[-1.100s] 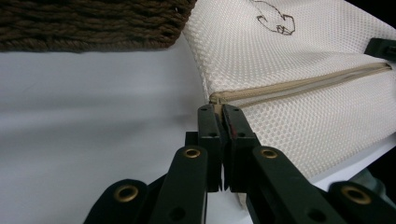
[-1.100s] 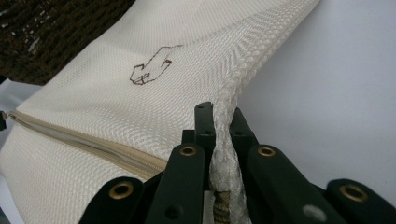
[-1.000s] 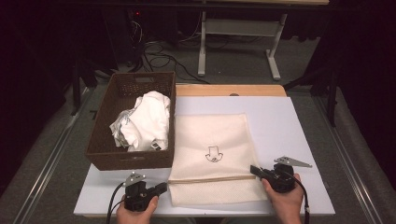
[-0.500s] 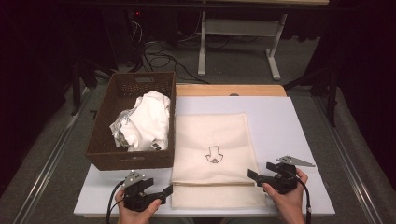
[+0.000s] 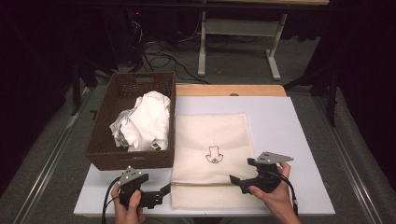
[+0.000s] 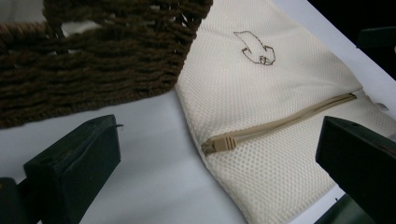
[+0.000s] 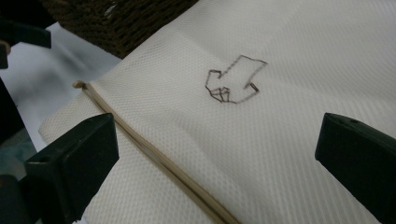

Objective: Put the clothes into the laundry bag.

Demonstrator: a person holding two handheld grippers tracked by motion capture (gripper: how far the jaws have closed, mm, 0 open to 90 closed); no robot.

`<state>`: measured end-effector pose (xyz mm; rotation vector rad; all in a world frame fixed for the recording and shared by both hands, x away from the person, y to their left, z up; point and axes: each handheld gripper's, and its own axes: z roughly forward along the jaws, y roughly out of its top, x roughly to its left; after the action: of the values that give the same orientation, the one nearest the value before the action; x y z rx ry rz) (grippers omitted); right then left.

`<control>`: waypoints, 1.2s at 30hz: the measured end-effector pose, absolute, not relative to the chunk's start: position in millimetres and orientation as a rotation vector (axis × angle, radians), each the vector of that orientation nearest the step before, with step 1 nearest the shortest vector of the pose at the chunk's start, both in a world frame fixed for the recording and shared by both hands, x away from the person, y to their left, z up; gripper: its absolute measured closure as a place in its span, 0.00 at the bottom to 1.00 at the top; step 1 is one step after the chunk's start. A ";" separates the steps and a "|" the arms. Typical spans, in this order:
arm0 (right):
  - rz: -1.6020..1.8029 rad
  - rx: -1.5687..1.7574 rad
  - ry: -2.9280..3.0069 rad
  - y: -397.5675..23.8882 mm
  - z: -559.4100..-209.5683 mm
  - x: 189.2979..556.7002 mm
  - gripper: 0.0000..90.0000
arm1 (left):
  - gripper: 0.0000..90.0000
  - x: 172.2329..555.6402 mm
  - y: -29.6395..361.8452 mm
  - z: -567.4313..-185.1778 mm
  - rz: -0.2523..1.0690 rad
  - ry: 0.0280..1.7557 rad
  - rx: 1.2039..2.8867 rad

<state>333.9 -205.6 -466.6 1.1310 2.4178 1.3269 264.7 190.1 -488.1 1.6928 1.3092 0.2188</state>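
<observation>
Since the earlier frames both sets of jaws have just been opening and have let go of the bag's near edge, and the right hand has lifted away to the right. In the high view, a cream mesh laundry bag (image 5: 212, 158) lies flat on the white tabletop (image 5: 299, 140), just beside a brown wicker basket (image 5: 105, 154) holding white clothes (image 5: 144, 121); the left hand-held gripper (image 5: 164, 190) sits at the bag's near left corner and the right hand-held gripper (image 5: 243, 173) hovers over its near right edge, both spread wide and empty. In the left gripper view, the zip pull (image 6: 219, 144) lies at the bag's edge between the wide jaws. In the right gripper view, the zip line (image 7: 154, 158) runs below a small stitched emblem (image 7: 233, 79). The bag looks light, limp and floppy; the zip pull or a corner would likely give the surest hold.
</observation>
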 end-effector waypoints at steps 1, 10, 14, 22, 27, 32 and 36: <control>1.311 1.075 2.445 -196.7 -463.4 338.8 0.00 | 0.00 265.2 191.5 -487.4 0.229 1.308 1.691; 1.111 0.954 2.583 -162.5 -488.0 363.9 0.00 | 0.00 265.4 198.7 -491.4 0.212 1.290 1.685; 1.038 0.929 2.635 -157.0 -503.1 366.3 0.00 | 0.00 264.8 195.4 -490.7 0.206 1.274 1.695; 0.985 0.876 2.649 -155.2 -509.5 363.5 0.14 | 0.01 267.6 189.8 -494.8 0.177 1.287 1.717; 0.965 0.844 2.645 -154.0 -512.0 361.7 0.21 | 0.01 268.6 189.0 -495.4 0.169 1.287 1.715; 0.974 0.858 2.602 -156.4 -511.2 359.6 0.45 | 0.01 268.7 188.1 -496.0 0.152 1.267 1.732; 0.990 0.909 2.566 -158.3 -511.2 361.7 0.62 | 0.02 269.6 186.4 -497.1 0.145 1.269 1.741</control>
<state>361.7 -158.3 -511.2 0.9087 2.5660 0.9905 269.6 186.4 -497.1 1.7406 1.2691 0.1446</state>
